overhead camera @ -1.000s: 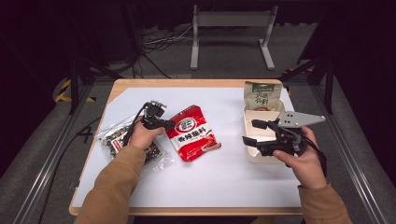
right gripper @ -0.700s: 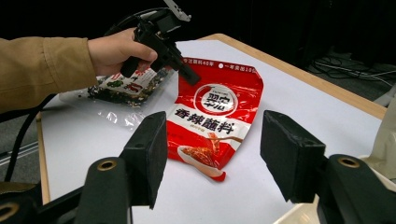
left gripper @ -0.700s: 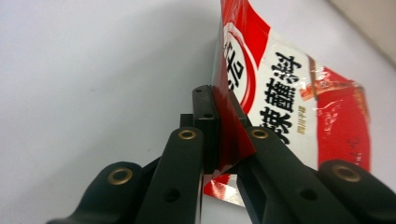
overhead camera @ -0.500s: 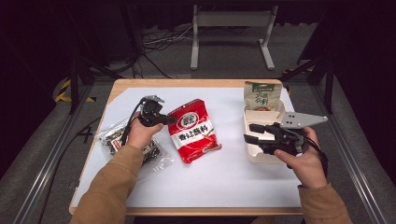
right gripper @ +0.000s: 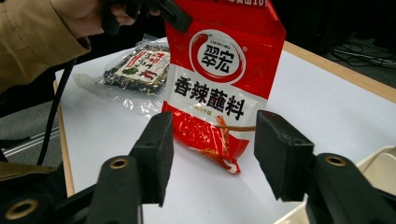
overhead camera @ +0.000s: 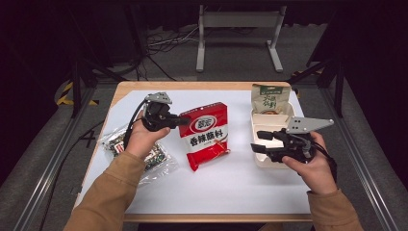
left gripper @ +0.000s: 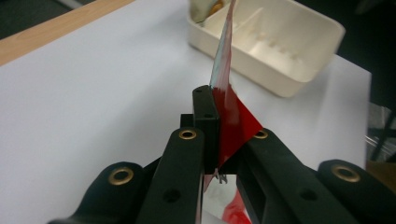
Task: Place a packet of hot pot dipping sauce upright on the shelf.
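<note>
My left gripper (overhead camera: 184, 120) has its jaws pinched tight on the top edge of the red sauce packet (overhead camera: 208, 134), which hangs tilted with its bottom corner on the white table (overhead camera: 231, 183). My right gripper (overhead camera: 260, 140), over at 3 o'clock from the packet, has been opening its jaws, which stand spread with nothing between them, right over the cream tray (overhead camera: 256, 120). A green pouch (overhead camera: 269, 98) sits at the tray's 12 o'clock, and a clear bag of dried stuff (overhead camera: 156, 156) lies at 8 o'clock of the packet.
</note>
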